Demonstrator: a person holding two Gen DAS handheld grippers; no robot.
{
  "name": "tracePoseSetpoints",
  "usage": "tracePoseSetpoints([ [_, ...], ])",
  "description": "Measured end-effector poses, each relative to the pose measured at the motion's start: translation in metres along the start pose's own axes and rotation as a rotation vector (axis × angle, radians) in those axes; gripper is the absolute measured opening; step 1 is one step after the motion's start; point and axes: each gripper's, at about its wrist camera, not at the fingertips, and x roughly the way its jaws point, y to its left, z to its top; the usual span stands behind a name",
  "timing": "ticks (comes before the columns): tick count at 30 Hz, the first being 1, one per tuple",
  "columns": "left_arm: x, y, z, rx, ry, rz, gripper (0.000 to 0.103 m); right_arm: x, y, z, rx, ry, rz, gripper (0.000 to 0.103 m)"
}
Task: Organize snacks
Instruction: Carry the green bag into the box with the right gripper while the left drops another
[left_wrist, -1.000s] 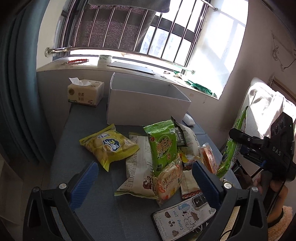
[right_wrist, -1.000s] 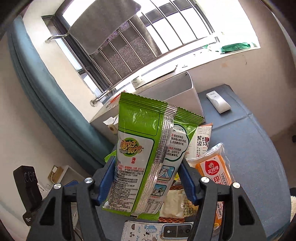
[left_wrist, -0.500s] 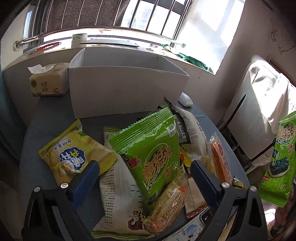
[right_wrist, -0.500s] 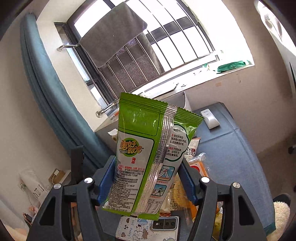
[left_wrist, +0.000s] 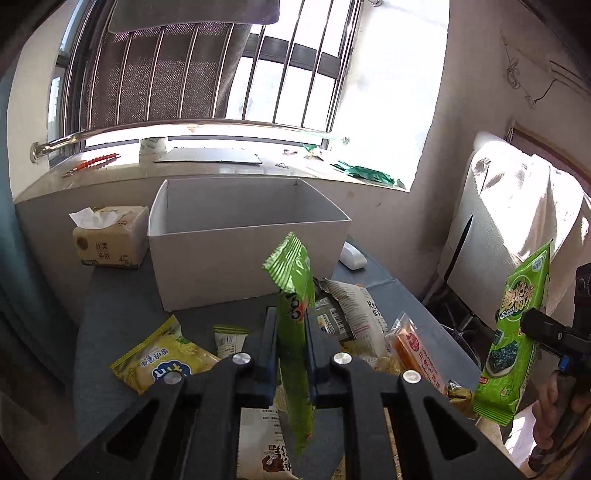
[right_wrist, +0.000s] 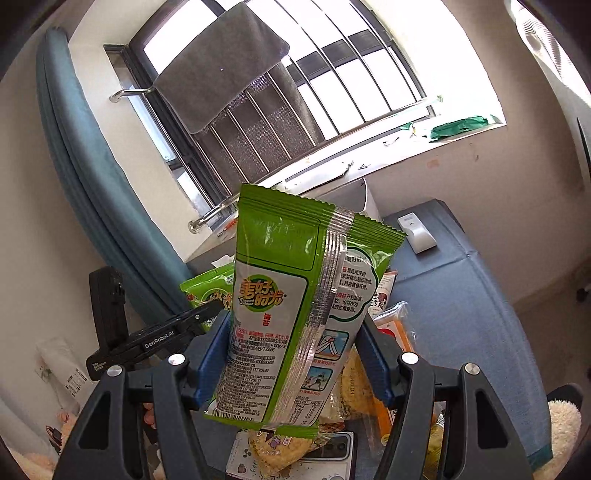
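Observation:
My left gripper has its jaws closing, and the pads press on both faces of a green snack bag. The bag stands edge-on, lifted above the snack pile, in front of the open white box. My right gripper is shut on a green seaweed pack, held upright in the air. That pack shows at the far right of the left wrist view, off the table's edge. In the right wrist view the left gripper sits to the left with its green snack bag.
On the blue-grey table lie a yellow bag, a white patterned bag, an orange pack and a phone. A tissue pack stands left of the box, a white remote right of it. A windowsill runs behind.
The left jaws went from wide open to shut on the green snack bag, which now stands lifted and edge-on. The right gripper rose slightly with the seaweed pack, then stayed still.

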Motion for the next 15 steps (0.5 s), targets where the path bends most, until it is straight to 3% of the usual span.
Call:
tracePoseSetpoints([
  [7, -0.022, 0.018, 0.049, -0.033, -0.132, 0.019, 0.014, 0.029, 0.012, 0.032, -0.078, 0.031, 0.005, 0.070],
  [11, -0.024, 0.036, 0.088, -0.041, -0.216, 0.026, 0.014, 0.066, 0.030, 0.077, -0.185, 0.038, -0.018, 0.070],
  [15, 0.004, 0.052, 0.137, -0.049, -0.220, 0.054, 0.014, 0.119, 0.038, 0.135, -0.242, 0.045, -0.040, 0.071],
])
